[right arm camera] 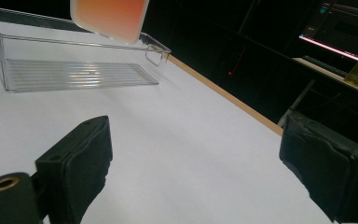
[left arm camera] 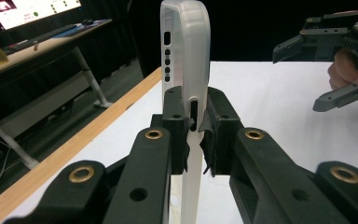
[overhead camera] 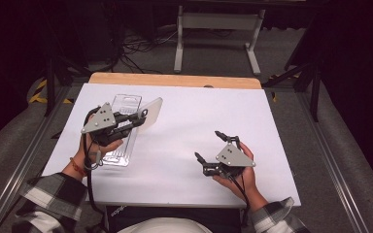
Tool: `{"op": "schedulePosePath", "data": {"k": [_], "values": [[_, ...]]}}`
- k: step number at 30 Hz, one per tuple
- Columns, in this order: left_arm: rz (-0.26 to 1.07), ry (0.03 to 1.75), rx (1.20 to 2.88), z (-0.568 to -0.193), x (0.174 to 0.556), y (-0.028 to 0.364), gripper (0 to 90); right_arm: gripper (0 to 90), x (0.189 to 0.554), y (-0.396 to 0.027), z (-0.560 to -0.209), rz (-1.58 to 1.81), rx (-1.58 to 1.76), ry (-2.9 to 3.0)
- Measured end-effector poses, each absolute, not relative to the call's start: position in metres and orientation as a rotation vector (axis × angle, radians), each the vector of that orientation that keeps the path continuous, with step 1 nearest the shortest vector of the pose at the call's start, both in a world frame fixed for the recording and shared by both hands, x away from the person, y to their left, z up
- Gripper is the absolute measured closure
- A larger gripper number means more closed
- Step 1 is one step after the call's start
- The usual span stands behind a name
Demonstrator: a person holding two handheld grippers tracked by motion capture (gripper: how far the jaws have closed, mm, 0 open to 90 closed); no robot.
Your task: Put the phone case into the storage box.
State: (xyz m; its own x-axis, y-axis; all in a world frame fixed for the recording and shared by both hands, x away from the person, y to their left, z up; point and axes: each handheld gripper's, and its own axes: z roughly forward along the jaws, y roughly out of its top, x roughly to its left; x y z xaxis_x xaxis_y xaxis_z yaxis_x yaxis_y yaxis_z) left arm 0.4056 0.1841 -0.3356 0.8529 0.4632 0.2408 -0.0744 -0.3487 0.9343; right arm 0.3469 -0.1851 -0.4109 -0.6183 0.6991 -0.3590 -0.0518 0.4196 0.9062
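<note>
A white-topped desk with a wooden far edge is carrying just one thing: a clear plastic tray is sitting on its left side.

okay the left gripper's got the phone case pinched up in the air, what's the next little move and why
Probably carry the phone case a little further over the clear tray and lower it in. The left gripper pinches it by one edge, clear of the table, while the right gripper waits open and empty.

High view above the person's side looking down, gripper views low and close, all sharing the clear tray.
</note>
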Motion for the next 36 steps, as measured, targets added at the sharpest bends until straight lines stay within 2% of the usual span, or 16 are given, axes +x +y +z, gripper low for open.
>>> {"op": "schedulePosePath", "data": {"k": [22,36], "values": [[0.56,0.304,1.844,-0.329,0.422,0.201,80.8,10.1,0.349,-0.184,-0.414,1.244,0.536,1.945],[0.551,0.373,1.833,-0.332,0.439,0.22,80.8,10.2,0.349,-0.183,-0.415,1.238,0.531,1.95]]}}
